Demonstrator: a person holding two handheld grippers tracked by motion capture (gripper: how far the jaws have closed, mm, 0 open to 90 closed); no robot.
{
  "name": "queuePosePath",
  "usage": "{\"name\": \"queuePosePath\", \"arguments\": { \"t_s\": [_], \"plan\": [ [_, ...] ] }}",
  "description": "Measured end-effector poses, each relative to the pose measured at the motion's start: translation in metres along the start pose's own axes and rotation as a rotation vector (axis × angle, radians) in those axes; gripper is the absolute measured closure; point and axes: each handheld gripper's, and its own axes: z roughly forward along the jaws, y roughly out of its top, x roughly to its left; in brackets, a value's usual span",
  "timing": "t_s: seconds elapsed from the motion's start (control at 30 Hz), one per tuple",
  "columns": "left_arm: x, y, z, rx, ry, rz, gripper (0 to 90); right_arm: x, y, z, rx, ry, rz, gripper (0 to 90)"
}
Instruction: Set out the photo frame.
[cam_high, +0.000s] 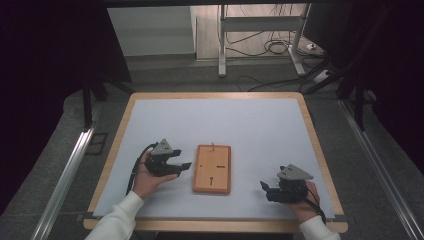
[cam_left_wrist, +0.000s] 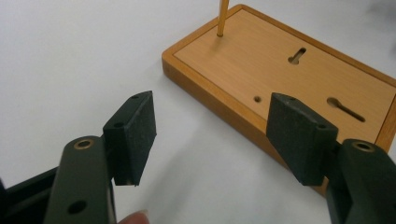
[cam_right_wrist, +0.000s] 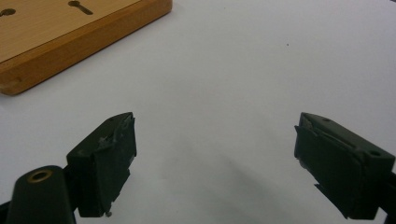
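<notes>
- Behind the table (cam_high: 320, 150), cables trailed over a grey floor beside a metal stand; the work surface itself was a pale sheet inside a wooden rim.
- At the middle of that sheet lay the wooden board (cam_high: 212, 168), flat, with a thin upright peg (cam_left_wrist: 222, 17) near its far end, two keyhole slots and a small hole in its face.
- Just left of the board, the left gripper (cam_high: 180, 167) had its jaws spread wide and nothing between them, one pad hanging over the board's near edge without touching.
- Well right of the board, the right gripper (cam_high: 264, 187) rested with jaws equally wide and empty.
- By its look, the board was stiff, solid and fairly heavy, its finish smooth enough to slip.
- Gripping across a long edge seemed safest; the peg looked slender and breakable.
</notes>
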Motion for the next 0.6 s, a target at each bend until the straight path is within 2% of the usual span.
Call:
{"name": "queuePosePath", "arguments": {
  "t_s": [0.2, 0.43, 0.6],
  "plan": [
    [0.003, 0.015, 0.008, 0.007, -0.021, 0.014, 31.9, 0.003, -0.001, -0.003, 0.001, -0.002, -0.006, 13.5],
    [0.003, 0.026, 0.017, -0.004, -0.051, -0.009, 31.6, 0.002, 0.0, -0.004, -0.011, 0.002, 0.007, 13.5],
    [0.003, 0.031, 0.023, -0.016, -0.056, -0.013, 32.6, 0.001, -0.001, -0.004, -0.019, 0.003, 0.013, 13.5]
  ]
}}
